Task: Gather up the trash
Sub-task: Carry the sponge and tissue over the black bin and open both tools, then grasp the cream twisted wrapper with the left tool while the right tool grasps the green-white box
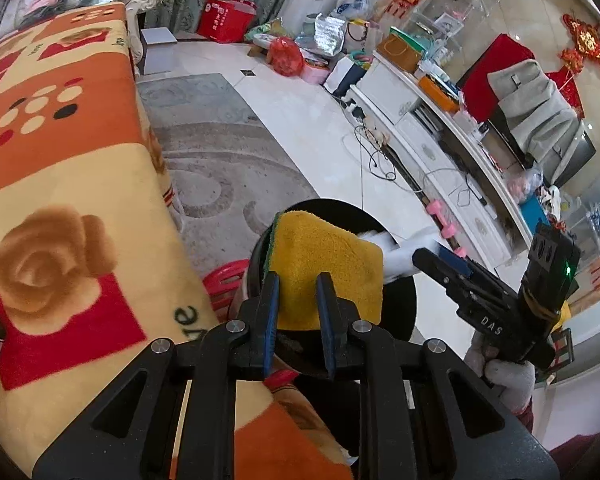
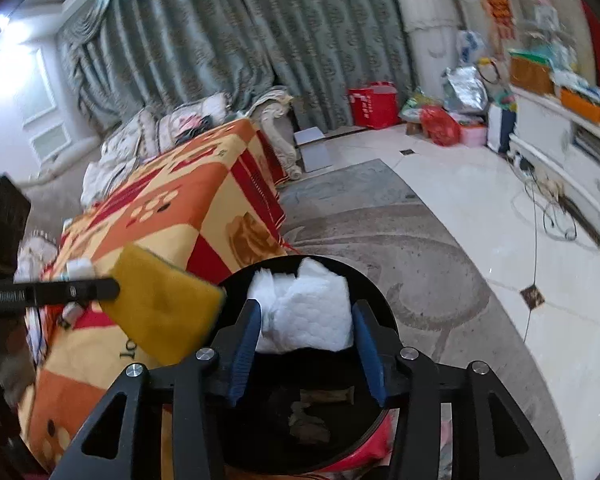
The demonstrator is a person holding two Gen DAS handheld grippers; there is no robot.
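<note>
Bin (image 2: pixel 364 280) (black) beneath gripped sponge (image 1: pixel 324 268) and tissue (image 2: pixel 304 312).

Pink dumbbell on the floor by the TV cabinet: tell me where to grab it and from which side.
Grip the pink dumbbell by the thin bar between its two ends, coming down from above. It lies flat on the floor tight against the white TV cabinet, so a side approach looks blocked, and the bar is the narrowest part for a claw to close on.
</note>
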